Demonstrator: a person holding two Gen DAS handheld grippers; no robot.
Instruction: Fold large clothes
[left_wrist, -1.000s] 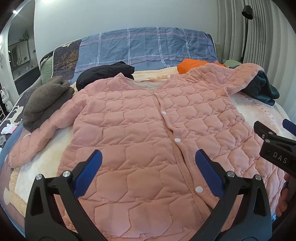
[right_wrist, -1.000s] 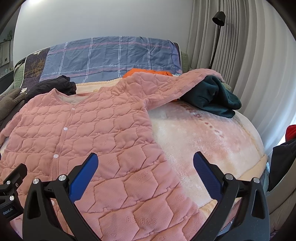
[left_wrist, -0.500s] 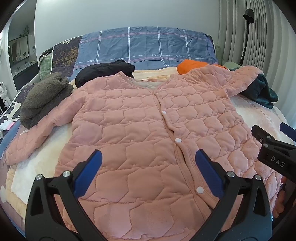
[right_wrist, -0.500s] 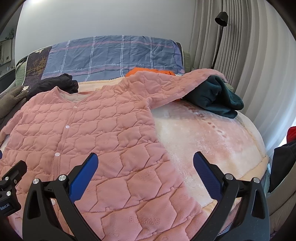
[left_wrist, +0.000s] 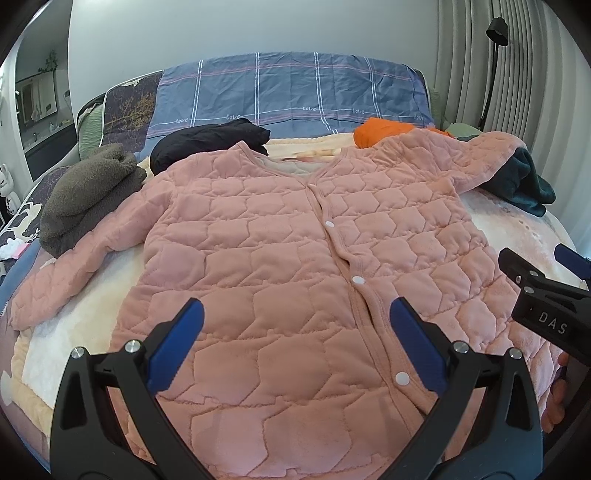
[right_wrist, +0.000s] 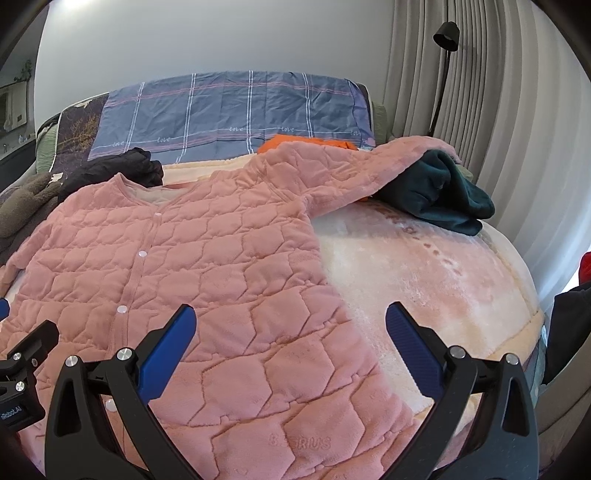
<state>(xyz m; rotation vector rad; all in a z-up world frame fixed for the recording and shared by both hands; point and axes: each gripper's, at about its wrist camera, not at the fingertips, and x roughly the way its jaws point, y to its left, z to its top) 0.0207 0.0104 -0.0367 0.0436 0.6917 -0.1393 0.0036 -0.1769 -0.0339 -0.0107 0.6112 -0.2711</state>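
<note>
A pink quilted jacket (left_wrist: 280, 258) (right_wrist: 207, 266) lies spread flat, front up and snapped shut, on a cream blanket (right_wrist: 424, 280) over the bed. One sleeve (left_wrist: 62, 277) reaches left; the other sleeve (right_wrist: 369, 166) runs back right, draped over a dark teal garment (right_wrist: 443, 195). My left gripper (left_wrist: 295, 332) hovers open above the jacket's lower front, near the snap line. My right gripper (right_wrist: 290, 332) hovers open above the jacket's right hem edge. Neither holds anything. The right gripper's body (left_wrist: 546, 302) shows at the right edge of the left wrist view.
Around the jacket lie a grey-brown fleece (left_wrist: 88, 192), a black garment (left_wrist: 210, 142) and an orange garment (left_wrist: 384, 131). Blue plaid pillows (left_wrist: 295, 92) stand at the headboard. A black floor lamp (right_wrist: 443, 74) and curtains are at the right. The bed's edge (right_wrist: 543, 325) drops off right.
Both grippers have risen and tilted slightly, so the jacket sits a little lower and further off in both views. Both stay open; the jacket has not moved.
</note>
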